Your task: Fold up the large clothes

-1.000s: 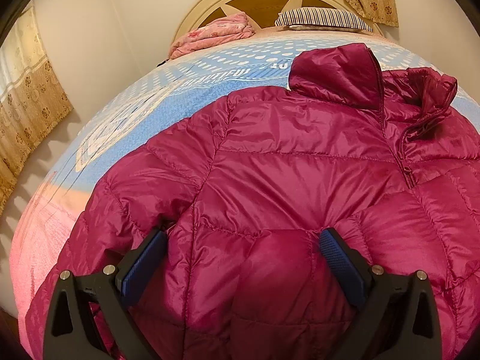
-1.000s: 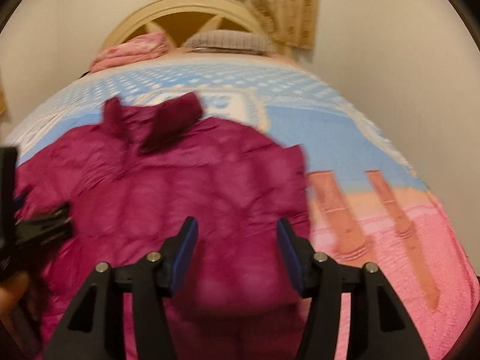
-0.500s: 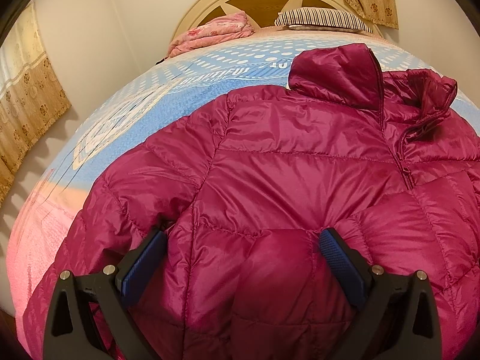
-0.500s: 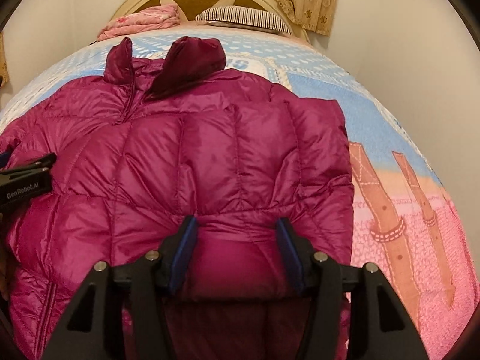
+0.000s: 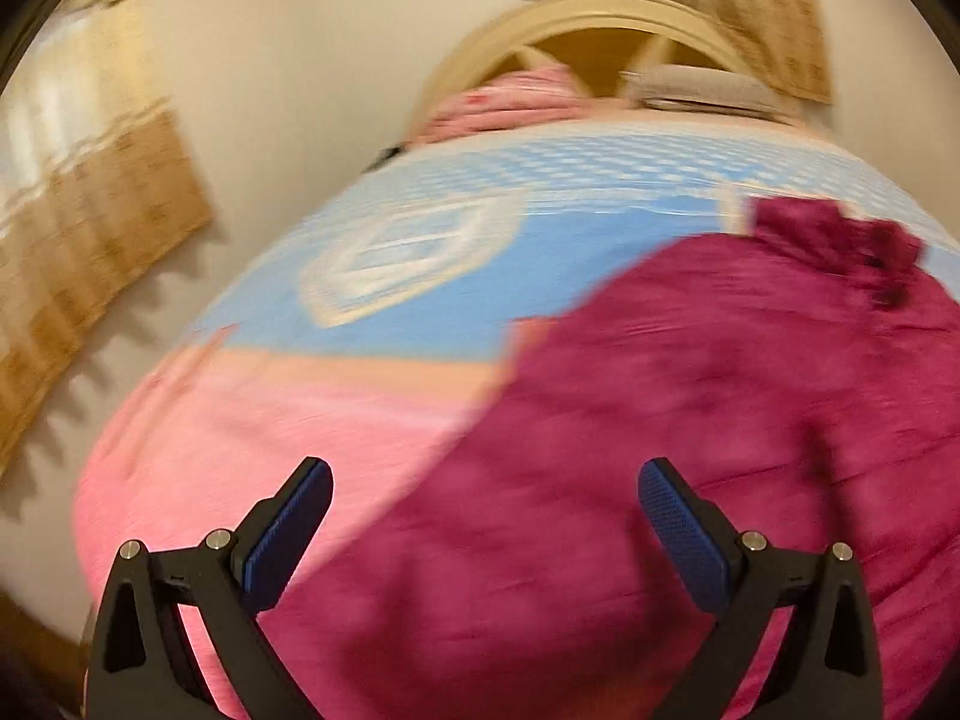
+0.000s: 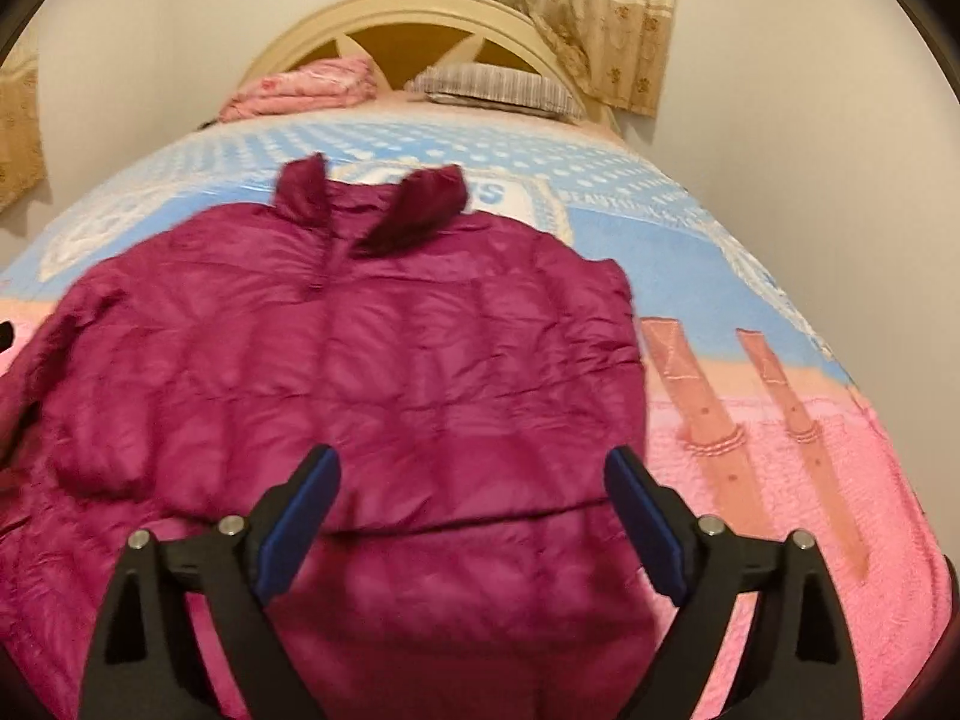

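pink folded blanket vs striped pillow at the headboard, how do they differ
The pink folded blanket is bright pink with a faint print and lies on the left; the striped pillow is grey-brown with fine stripes and lies on the right. The blanket is a bunched stack, the pillow a flatter, wider slab. Both rest against the headboard, beyond the magenta jacket.

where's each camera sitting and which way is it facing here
Left wrist: rides the left gripper, tilted down toward the headboard; its open fingers show, the jacket lower right.
Right wrist: rides the right gripper, same heading, over the jacket; its fingers show, jaws opening, nothing gripped.
Shared: jacket, bedspread, headboard, pillow.
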Action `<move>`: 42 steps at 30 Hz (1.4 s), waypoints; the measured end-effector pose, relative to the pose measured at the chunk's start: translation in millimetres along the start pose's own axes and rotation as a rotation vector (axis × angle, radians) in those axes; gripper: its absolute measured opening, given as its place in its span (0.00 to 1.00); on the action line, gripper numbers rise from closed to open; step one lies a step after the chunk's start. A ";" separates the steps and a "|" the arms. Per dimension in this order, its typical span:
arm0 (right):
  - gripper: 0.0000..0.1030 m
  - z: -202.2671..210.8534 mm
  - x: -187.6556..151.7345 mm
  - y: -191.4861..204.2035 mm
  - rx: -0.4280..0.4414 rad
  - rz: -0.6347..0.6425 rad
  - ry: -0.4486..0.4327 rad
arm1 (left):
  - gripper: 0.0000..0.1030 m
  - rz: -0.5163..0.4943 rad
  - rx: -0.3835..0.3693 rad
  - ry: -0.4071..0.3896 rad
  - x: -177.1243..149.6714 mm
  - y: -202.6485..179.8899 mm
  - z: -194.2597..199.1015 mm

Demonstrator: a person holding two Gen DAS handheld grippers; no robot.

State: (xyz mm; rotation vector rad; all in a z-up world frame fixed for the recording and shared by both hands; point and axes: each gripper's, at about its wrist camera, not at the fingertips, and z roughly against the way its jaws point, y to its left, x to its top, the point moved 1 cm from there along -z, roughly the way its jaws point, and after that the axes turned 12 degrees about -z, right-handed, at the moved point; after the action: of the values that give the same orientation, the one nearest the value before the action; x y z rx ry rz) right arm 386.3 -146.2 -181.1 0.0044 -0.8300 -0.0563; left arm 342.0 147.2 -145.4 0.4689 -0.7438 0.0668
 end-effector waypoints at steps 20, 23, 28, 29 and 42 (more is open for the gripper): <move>0.89 36.7 -27.5 34.5 0.115 0.009 -0.054 | 0.23 0.168 -0.150 0.172 -100.8 72.3 -22.3; 0.89 36.1 -23.4 21.8 0.101 -0.032 -0.063 | 0.16 0.141 -0.121 0.159 -92.8 73.3 -16.4; 0.89 38.2 -17.0 5.4 0.090 -0.064 -0.078 | 0.14 0.100 -0.046 0.079 -69.2 78.1 9.8; 0.89 38.4 -16.2 3.0 0.086 -0.066 -0.081 | 0.14 0.087 -0.035 0.052 -58.6 76.6 19.3; 0.89 41.9 -6.2 -61.8 -0.037 -0.140 -0.106 | 0.13 -0.185 -0.076 -0.238 74.7 -64.6 126.4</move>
State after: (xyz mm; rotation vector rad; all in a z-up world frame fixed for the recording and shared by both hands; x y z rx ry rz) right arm 348.2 -206.8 -159.0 0.0251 -0.9334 -0.2047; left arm 331.1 26.7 -40.0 0.4756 -0.9294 -0.1929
